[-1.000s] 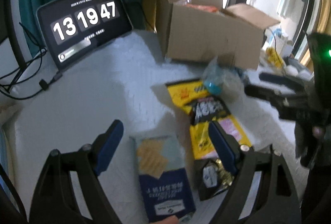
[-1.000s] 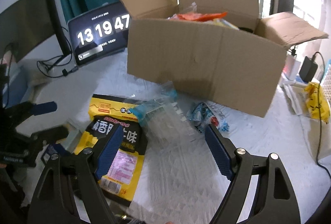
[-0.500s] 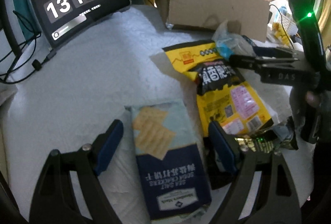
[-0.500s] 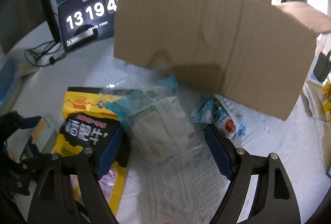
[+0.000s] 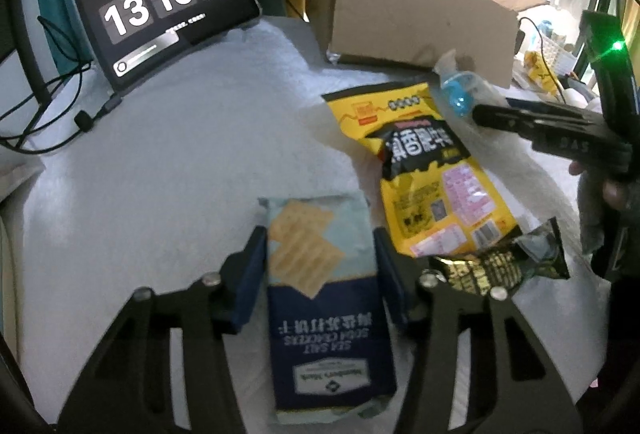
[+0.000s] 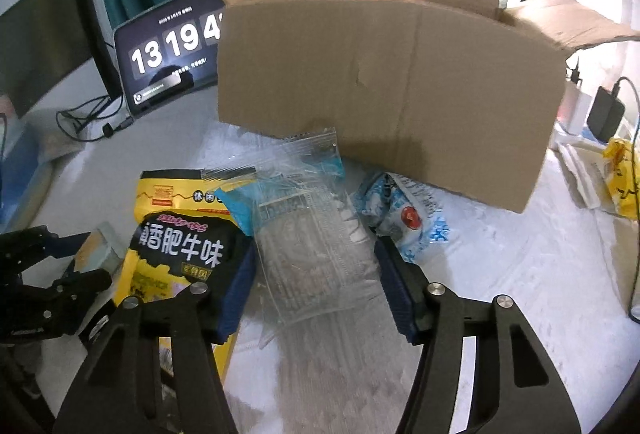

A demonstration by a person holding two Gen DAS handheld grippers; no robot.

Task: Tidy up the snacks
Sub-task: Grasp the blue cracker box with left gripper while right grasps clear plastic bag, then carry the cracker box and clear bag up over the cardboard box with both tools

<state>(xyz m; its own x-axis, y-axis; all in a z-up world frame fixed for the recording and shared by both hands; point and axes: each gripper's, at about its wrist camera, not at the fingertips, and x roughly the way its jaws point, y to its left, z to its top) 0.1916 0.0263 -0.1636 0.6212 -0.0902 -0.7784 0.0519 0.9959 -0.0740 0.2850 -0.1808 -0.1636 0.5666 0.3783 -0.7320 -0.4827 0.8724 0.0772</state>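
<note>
The cracker pack (image 5: 324, 298), pale teal above and dark blue below with soda crackers printed on it, lies flat on the white-covered counter (image 5: 180, 161) between the blue pads of the left hand-held gripper (image 5: 320, 286). Its jaws have just been closing, and both pads now sit against the pack's long sides, so it is grasping the pack.

Just right of the pack lies a yellow snack bag (image 5: 432, 173) with black lettering, and a small black-and-gold packet (image 5: 496, 266) rests at that bag's near corner, beside the left gripper's right finger.

A clear plastic packet (image 6: 316, 246) with blue ends lies partly over the yellow bag's upper right corner (image 6: 180, 234) and runs between the pads of the right hand-held gripper (image 6: 316, 290). Those jaws have also just been closing; the pads stand at the packet's edges, but whether they press it cannot be told. A blue-and-white wrapper (image 6: 408, 213) lies just right of the clear packet, near the right pad.

Behind the snacks stands an open cardboard box (image 6: 384, 93) with packets showing inside its top. Left of the box a tablet (image 5: 164, 5) leans upright showing a large clock, with cables (image 5: 52, 105) trailing from it.
</note>
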